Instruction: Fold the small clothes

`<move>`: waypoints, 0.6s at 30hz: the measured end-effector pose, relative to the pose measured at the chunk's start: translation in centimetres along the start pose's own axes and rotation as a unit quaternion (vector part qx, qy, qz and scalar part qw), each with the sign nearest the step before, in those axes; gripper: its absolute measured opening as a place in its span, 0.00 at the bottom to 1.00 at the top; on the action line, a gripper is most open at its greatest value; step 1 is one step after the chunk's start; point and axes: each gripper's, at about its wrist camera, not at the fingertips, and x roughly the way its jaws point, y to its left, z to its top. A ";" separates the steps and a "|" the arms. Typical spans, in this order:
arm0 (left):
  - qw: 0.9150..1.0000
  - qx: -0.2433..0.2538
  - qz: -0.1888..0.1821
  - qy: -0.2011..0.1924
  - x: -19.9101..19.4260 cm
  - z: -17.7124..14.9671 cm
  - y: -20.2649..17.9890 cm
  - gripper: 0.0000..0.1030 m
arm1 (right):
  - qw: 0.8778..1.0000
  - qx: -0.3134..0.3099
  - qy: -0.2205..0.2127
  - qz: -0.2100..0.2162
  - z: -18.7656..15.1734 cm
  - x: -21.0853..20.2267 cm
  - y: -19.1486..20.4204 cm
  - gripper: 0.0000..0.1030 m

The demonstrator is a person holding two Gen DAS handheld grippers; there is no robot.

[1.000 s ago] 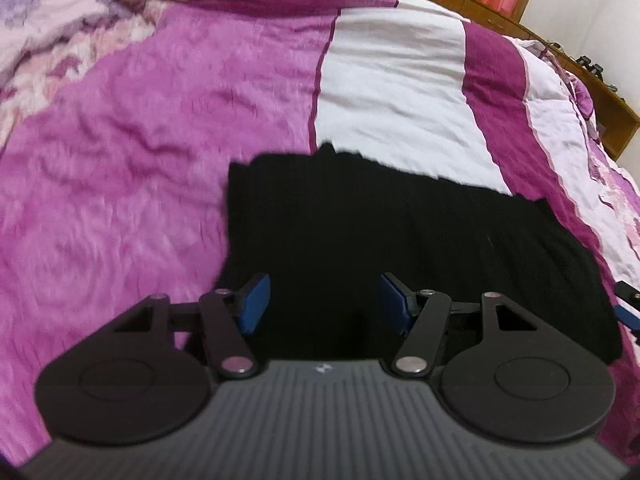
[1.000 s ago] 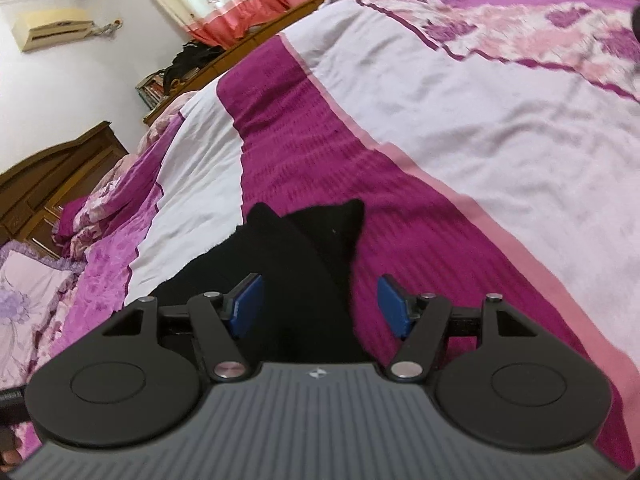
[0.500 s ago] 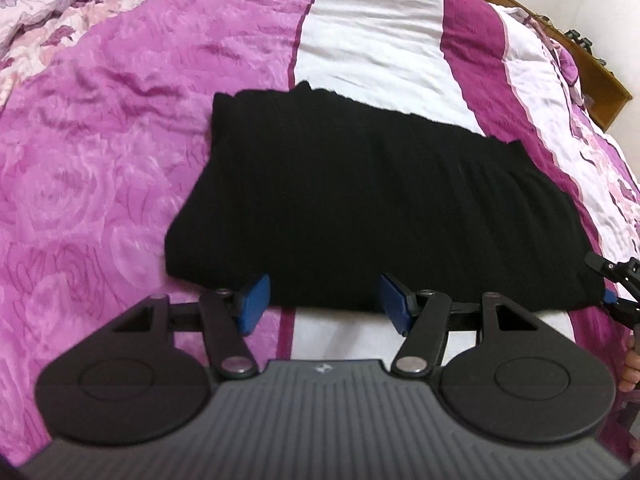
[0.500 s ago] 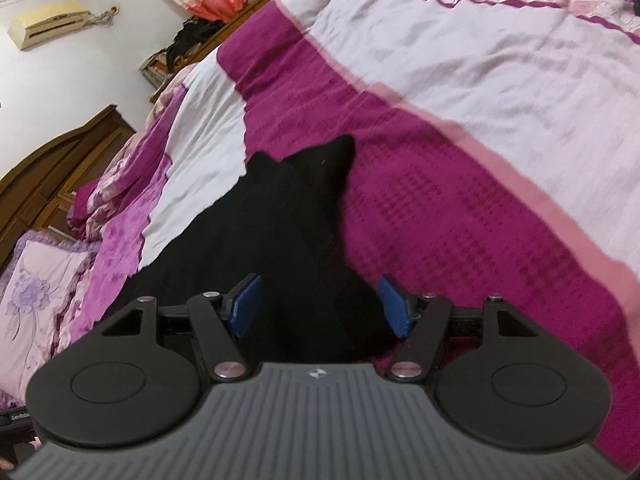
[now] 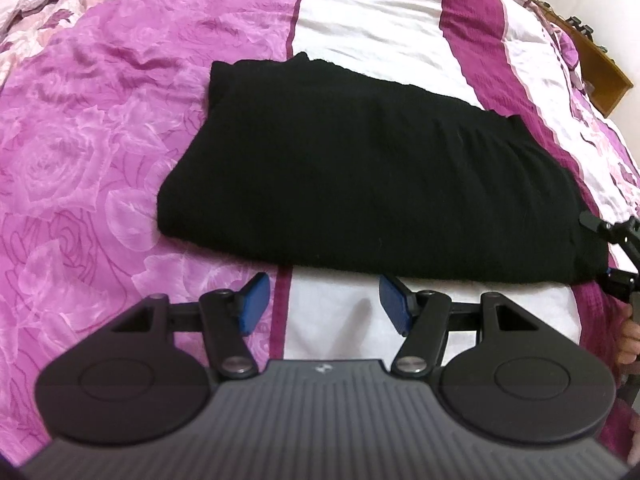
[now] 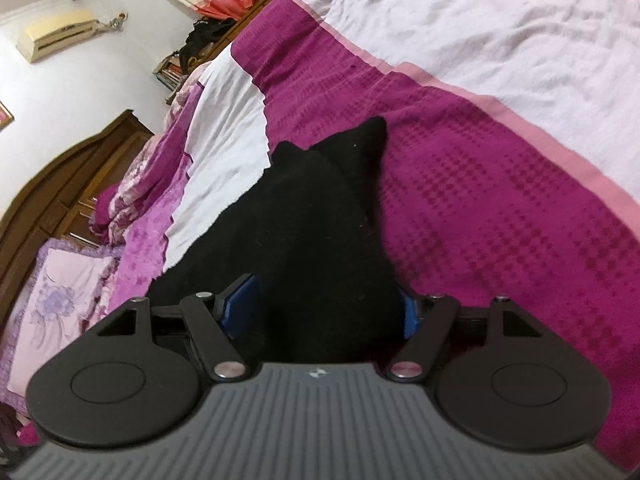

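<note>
A folded black knit garment lies flat across the bedspread. My left gripper hovers open just short of the garment's near edge, with only white and purple bedding between its blue pads. My right gripper is open at the garment's right end, and the black fabric fills the gap between its wide-apart fingers. Two pointed corners of the cloth stick out ahead of it. In the left wrist view the right gripper shows at the far right edge, against the garment's end.
The bedspread has purple floral, white and magenta stripes. A wooden headboard and a floral pillow lie beyond. A wooden ledge runs along the bed's far side. A hand shows at the right edge.
My left gripper has drawn back from above the garment to just short of its near edge. My right gripper has moved in, and the garment's end now sits between its fingers.
</note>
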 end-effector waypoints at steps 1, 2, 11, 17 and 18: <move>1.000 0.001 0.000 0.000 0.0 0.0 0.0 0.60 | 1.000 0.004 -0.001 0.002 0.1 0.1 0.0 0.74; 1.000 0.001 0.000 0.000 0.0 -0.1 0.0 0.60 | 1.000 0.007 -0.002 0.004 0.1 0.3 -0.1 0.74; 1.000 0.003 0.001 0.002 0.1 -0.1 -0.1 0.60 | 1.000 0.022 -0.012 0.012 0.4 1.2 -0.3 0.74; 1.000 0.007 0.002 0.005 0.2 -0.1 -0.1 0.60 | 1.000 0.017 -0.019 0.006 0.5 1.6 0.1 0.70; 1.000 0.009 0.003 0.005 0.2 -0.1 -0.1 0.60 | 1.000 0.015 -0.020 0.005 0.5 1.6 0.2 0.66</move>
